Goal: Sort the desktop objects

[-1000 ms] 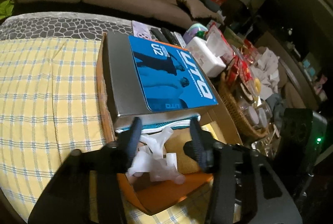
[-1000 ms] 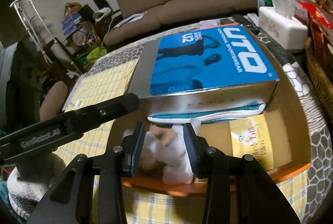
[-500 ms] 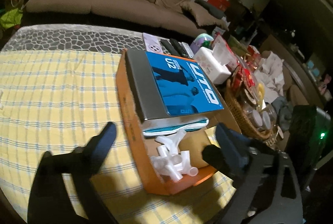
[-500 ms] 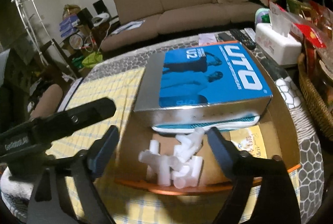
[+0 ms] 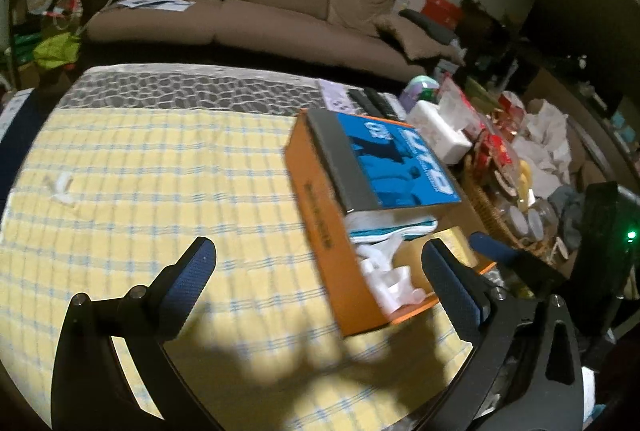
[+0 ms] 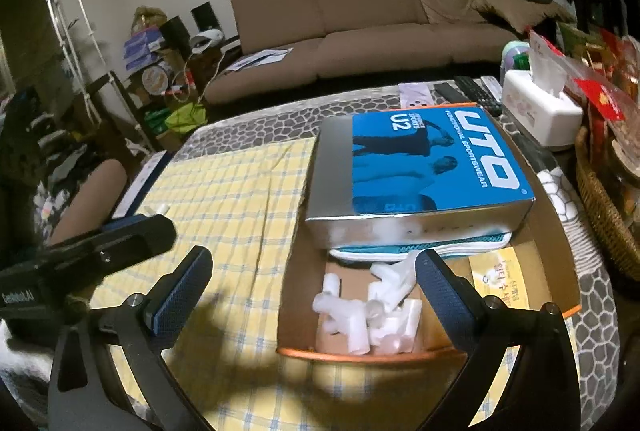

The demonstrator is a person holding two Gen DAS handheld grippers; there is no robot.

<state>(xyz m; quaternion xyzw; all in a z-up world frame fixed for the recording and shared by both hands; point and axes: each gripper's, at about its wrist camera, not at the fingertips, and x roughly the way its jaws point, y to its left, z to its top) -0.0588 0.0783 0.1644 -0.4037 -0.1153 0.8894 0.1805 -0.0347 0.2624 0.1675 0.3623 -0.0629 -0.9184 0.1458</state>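
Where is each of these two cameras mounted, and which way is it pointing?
Left wrist view: sits on the left gripper, looking down along its wide-open black jaws at the yellow checked tablecloth and the orange cardboard box; the right gripper's tip shows at right.
Right wrist view: sits on the right gripper, jaws wide open, looking into the box at the white plastic tube pieces and the blue UTO carton; the left gripper and a forearm show at left.
Both share box, carton, tubes, brown sofa.
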